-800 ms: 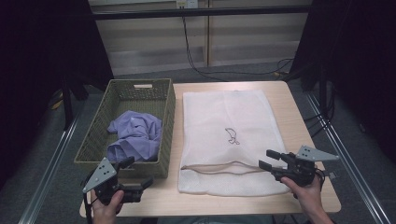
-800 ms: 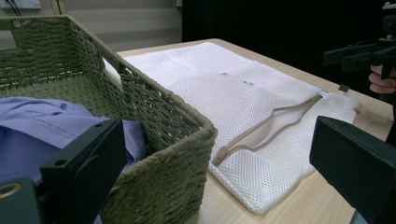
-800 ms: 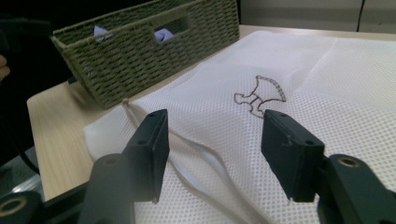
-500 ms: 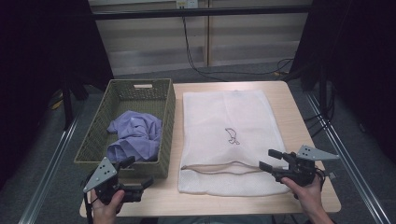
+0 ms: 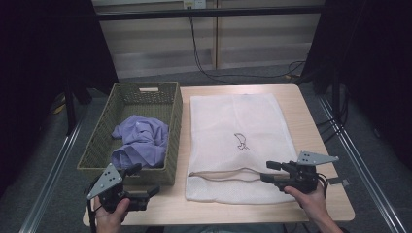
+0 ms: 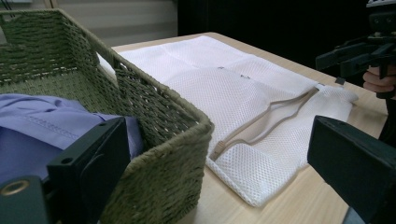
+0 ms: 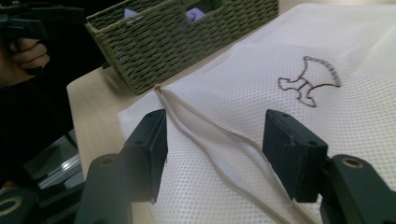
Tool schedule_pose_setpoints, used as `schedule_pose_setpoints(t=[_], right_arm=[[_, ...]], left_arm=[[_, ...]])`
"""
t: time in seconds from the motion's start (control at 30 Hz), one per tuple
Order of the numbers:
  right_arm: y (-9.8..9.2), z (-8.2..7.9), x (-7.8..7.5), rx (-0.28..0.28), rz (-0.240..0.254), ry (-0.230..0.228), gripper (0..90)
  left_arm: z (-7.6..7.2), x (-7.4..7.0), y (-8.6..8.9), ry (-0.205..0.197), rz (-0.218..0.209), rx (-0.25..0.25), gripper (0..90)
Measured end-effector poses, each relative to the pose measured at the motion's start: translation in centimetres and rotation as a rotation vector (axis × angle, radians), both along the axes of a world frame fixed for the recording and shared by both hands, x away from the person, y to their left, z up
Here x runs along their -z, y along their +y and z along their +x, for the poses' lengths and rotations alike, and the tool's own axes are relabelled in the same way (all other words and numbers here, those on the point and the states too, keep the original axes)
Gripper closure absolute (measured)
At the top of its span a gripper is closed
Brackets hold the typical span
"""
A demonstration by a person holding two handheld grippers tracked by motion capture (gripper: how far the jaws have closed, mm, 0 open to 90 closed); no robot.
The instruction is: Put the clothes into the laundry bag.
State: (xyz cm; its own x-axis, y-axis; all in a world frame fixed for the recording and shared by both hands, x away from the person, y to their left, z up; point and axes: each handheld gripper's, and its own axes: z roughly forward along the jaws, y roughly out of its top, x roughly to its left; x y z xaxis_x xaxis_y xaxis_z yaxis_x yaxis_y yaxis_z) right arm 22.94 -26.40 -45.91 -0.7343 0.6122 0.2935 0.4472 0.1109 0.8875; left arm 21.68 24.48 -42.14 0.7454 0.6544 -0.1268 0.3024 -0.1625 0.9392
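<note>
High view: light wooden surface (image 5: 311,121) w/ woven olive-green rectangular basket (image 5: 172,141) on its left part and flat white mesh laundry bag (image 5: 233,116) just beside it on the right. Crumpled lilac cloth garment (image 5: 141,143) lies inside basket. Left tool (image 5: 143,182) sits at near-left corner of surface, just in front of basket's near wall. Right tool (image 5: 268,172) hovers at bag's near right edge, over the beige zipper opening (image 5: 228,174).

Left tool view adds what the top cam misses: basket's near corner sits between the two black jaws, lilac garment behind left jaw, nothing pinched, jaws stand wide apart. Bag's corner fold and zipper line seen from low side; other hand's tool at far right, partly cut off by frame edge.

Right tool view: jaws spread wide over bag mesh, zipper strip running between them, pads not pressing on it, so nothing gripped. Small dark outline print (image 7: 308,79) on bag clear here, tiny from above. Garment just peeks over basket rim as lilac bits.

Hard to tell: whether right tool's tips touch mesh. Left hand mostly cropped at bottom of high view.

Vs earlier frames: basket, garment, bag same spots; both tools roughly same place, right one shifted a hair along bag edge at most.
</note>
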Motion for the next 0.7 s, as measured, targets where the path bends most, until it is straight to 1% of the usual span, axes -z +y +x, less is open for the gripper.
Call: schedule_pose_setpoints(t=[0.03, 0.1, 0.17, 0.2, 0.27, 0.3, 0.37, 0.4, 0.43, 0.47, 0.53, 0.57, 0.6, 0.63, 0.67, 0.7], right_arm=[[0.5, 0.2, 0.0, -0.022, -0.021, 0.011, 41.2], [0.6, 0.3, 0.0, -0.03, -0.025, 0.015, 42.7], [1.2, 0.7, 0.1, -0.056, -0.036, 0.019, 45.6], [1.7, 1.2, 0.1, -0.074, -0.047, 0.019, 48.4], [2.3, 1.5, 0.1, -0.09, -0.062, 0.016, 51.4], [2.3, 1.5, 0.1, -0.09, -0.062, 0.016, 51.4], [2.9, 1.9, 0.1, -0.103, -0.075, 0.022, 52.2], [3.1, 2.1, 0.1, -0.105, -0.081, 0.029, 53.3], [3.4, 2.4, 0.2, -0.1, -0.089, 0.042, 53.5], [3.6, 2.8, 0.4, -0.102, -0.09, 0.067, 55.7], [3.9, 3.4, 0.5, -0.102, -0.096, 0.084, 57.4], [3.9, 3.4, 0.5, -0.102, -0.096, 0.084, 57.4], [4.3, 4.3, 0.4, -0.106, -0.108, 0.086, 58.4], [4.3, 4.3, 0.4, -0.106, -0.108, 0.086, 58.4], [4.7, 4.9, 0.1, -0.108, -0.123, 0.081, 55.9], [4.8, 5.2, 0.0, -0.112, -0.132, 0.078, 55.1]], left_arm=[[0.0, 0.0, 0.0, -0.002, 0.012, 0.001, 5.5], [-0.1, -0.1, 0.0, 0.0, 0.012, -0.005, 5.5], [0.0, -0.1, 0.0, 0.002, 0.003, 0.003, 5.6], [0.1, -0.1, 0.0, 0.003, 0.007, -0.001, 5.6], [0.2, -0.1, 0.0, 0.0, 0.0, -0.003, 5.6], [0.2, -0.1, 0.0, 0.0, 0.0, -0.003, 5.5], [0.1, -0.1, -0.1, -0.001, 0.014, -0.01, 5.6], [0.1, -0.1, -0.1, -0.002, 0.014, 0.002, 5.5], [0.1, -0.1, -0.1, -0.003, 0.005, 0.004, 5.6], [0.1, -0.1, -0.1, -0.005, 0.006, 0.002, 5.6], [0.1, -0.2, -0.1, -0.003, 0.003, 0.002, 5.6], [0.0, -0.2, 0.0, -0.008, 0.007, -0.007, 5.6], [0.0, -0.2, 0.1, -0.01, 0.006, -0.007, 5.7], [0.0, -0.2, 0.1, -0.011, 0.005, -0.008, 5.7], [0.0, -0.3, 0.2, -0.007, 0.01, -0.011, 5.7], [0.1, -0.2, 0.3, -0.01, 0.002, -0.008, 5.7]])
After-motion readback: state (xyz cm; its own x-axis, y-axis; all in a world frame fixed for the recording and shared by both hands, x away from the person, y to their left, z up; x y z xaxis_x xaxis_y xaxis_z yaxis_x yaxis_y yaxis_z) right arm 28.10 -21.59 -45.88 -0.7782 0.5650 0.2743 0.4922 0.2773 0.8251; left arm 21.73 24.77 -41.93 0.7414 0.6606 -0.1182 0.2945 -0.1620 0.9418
